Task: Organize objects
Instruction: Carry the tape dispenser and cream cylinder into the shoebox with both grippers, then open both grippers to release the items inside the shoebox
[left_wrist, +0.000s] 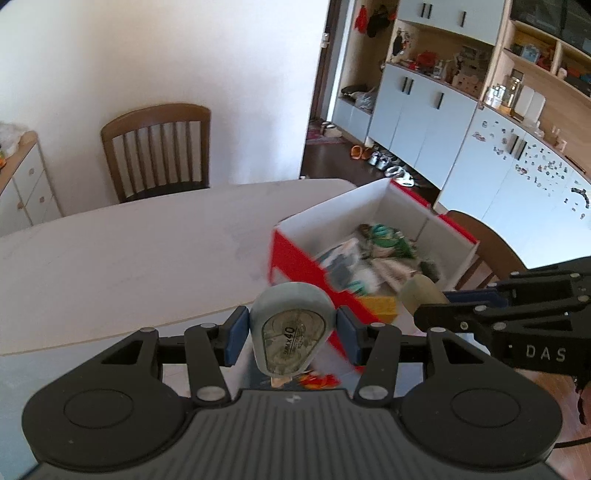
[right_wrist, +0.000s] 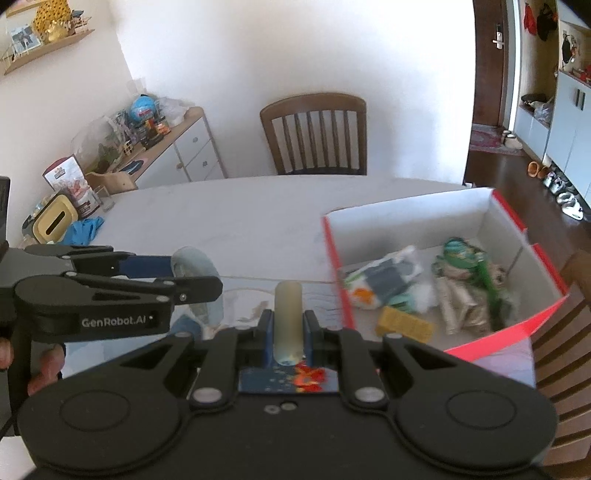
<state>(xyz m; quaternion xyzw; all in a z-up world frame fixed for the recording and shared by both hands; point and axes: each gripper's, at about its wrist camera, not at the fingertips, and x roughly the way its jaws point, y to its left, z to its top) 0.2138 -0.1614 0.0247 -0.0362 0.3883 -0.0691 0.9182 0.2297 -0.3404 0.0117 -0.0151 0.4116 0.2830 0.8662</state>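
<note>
My left gripper (left_wrist: 292, 334) is shut on a grey-blue teardrop-shaped tape dispenser (left_wrist: 290, 306) with a round printed label, held above the near edge of the pale table (left_wrist: 129, 251). My right gripper (right_wrist: 289, 332) is shut on a pale yellowish cylinder (right_wrist: 288, 314), whose tip (left_wrist: 421, 291) shows beside the left one. In the right wrist view the left gripper (right_wrist: 199, 284) and the tape dispenser (right_wrist: 192, 264) hang at the left. A red-and-white open box (left_wrist: 295, 254) (right_wrist: 334, 266) stands on the table's right part, holding several packets and a yellow block (right_wrist: 404, 326).
A brown wooden chair (right_wrist: 314, 133) stands at the table's far side, another chair (right_wrist: 561, 332) behind the box. A blue cloth (right_wrist: 83, 229) and a yellow tissue box (right_wrist: 55, 221) lie at the table's left end. A blue printed sheet (right_wrist: 295, 380) lies below the grippers.
</note>
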